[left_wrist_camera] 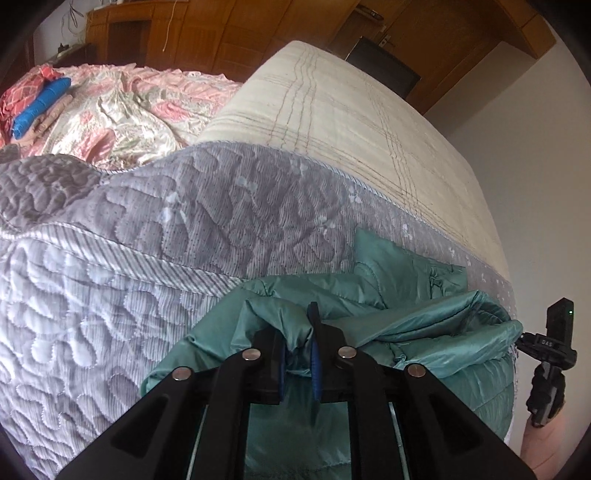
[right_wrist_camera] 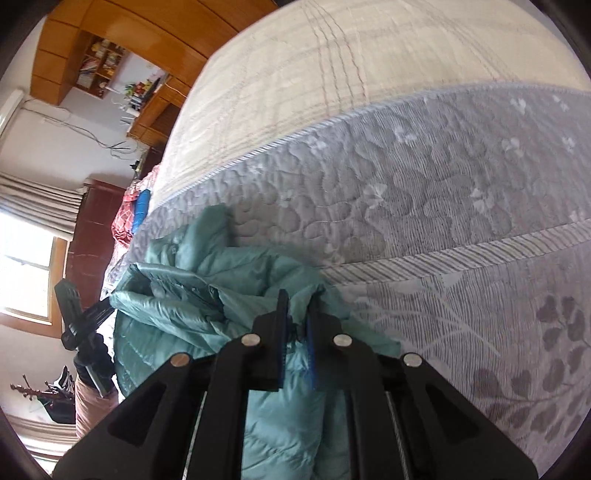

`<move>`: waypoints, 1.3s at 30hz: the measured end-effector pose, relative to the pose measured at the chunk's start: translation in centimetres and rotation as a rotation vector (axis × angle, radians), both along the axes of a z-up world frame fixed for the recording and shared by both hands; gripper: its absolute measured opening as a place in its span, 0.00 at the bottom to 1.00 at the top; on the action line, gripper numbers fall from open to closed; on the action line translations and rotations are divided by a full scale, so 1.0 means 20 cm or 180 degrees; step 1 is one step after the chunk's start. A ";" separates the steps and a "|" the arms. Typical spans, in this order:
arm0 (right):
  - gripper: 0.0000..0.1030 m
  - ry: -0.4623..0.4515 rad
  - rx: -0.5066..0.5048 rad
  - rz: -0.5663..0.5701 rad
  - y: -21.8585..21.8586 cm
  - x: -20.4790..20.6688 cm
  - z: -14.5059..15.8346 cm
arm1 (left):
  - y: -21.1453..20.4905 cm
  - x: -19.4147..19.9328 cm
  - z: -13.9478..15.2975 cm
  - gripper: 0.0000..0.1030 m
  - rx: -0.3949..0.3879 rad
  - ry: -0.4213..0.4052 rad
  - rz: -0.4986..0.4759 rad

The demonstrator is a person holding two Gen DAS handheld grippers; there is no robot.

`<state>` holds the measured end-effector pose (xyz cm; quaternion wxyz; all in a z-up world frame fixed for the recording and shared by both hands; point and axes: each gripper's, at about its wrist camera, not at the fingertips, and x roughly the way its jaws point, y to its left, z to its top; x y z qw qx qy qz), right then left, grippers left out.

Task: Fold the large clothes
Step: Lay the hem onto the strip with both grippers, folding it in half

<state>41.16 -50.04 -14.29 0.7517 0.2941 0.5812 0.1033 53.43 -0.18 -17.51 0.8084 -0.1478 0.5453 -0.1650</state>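
A teal quilted puffer jacket [left_wrist_camera: 424, 332] hangs bunched against the side of a grey quilted mattress [left_wrist_camera: 221, 221]. My left gripper [left_wrist_camera: 295, 350] is shut on a fold of the jacket's fabric. In the right wrist view the same jacket [right_wrist_camera: 192, 295] droops down the mattress side [right_wrist_camera: 424, 192], and my right gripper [right_wrist_camera: 297, 332] is shut on another fold of it. Each gripper shows at the edge of the other's view: the right one in the left wrist view [left_wrist_camera: 550, 354], the left one in the right wrist view [right_wrist_camera: 79, 321]. Part of the jacket lies on the mattress top; its lower part hangs out of sight.
A cream checked sheet [left_wrist_camera: 351, 110] covers the bed top. A pink floral quilt [left_wrist_camera: 122, 107] with a blue roll [left_wrist_camera: 40, 105] lies at the far end. Wooden wardrobes [left_wrist_camera: 221, 33] and a dark screen [left_wrist_camera: 384, 70] stand behind. A window with curtains [right_wrist_camera: 29, 236] is at the left.
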 end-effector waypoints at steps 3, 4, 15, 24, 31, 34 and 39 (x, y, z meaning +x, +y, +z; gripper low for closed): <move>0.16 -0.0009 0.0057 -0.0051 -0.02 -0.03 0.01 | 0.04 0.01 0.00 0.14 -0.0181 0.0149 0.0032; 0.27 -0.0023 0.0041 -0.0070 -0.03 -0.04 0.02 | 0.05 0.01 0.01 0.15 -0.0237 0.0175 0.0050; 0.53 -0.0294 -0.0100 0.0059 -0.03 -0.40 0.20 | 0.17 -0.40 0.26 0.52 0.0248 -0.0278 0.0016; 0.54 -0.0229 -0.0180 0.0179 0.14 -0.71 0.15 | 0.09 -0.79 0.17 0.54 0.0524 -0.0193 -0.0182; 0.47 -0.0089 -0.0240 0.0334 0.25 -0.81 0.06 | 0.04 -0.91 0.12 0.50 0.0649 -0.0225 -0.0252; 0.29 -0.0118 -0.0175 0.0356 0.27 -0.82 0.06 | 0.04 -0.91 0.11 0.42 0.0668 -0.0241 -0.0254; 0.09 -0.0251 -0.0099 0.0433 0.30 -0.84 0.14 | 0.03 -0.92 0.12 0.20 0.0656 -0.0242 -0.0277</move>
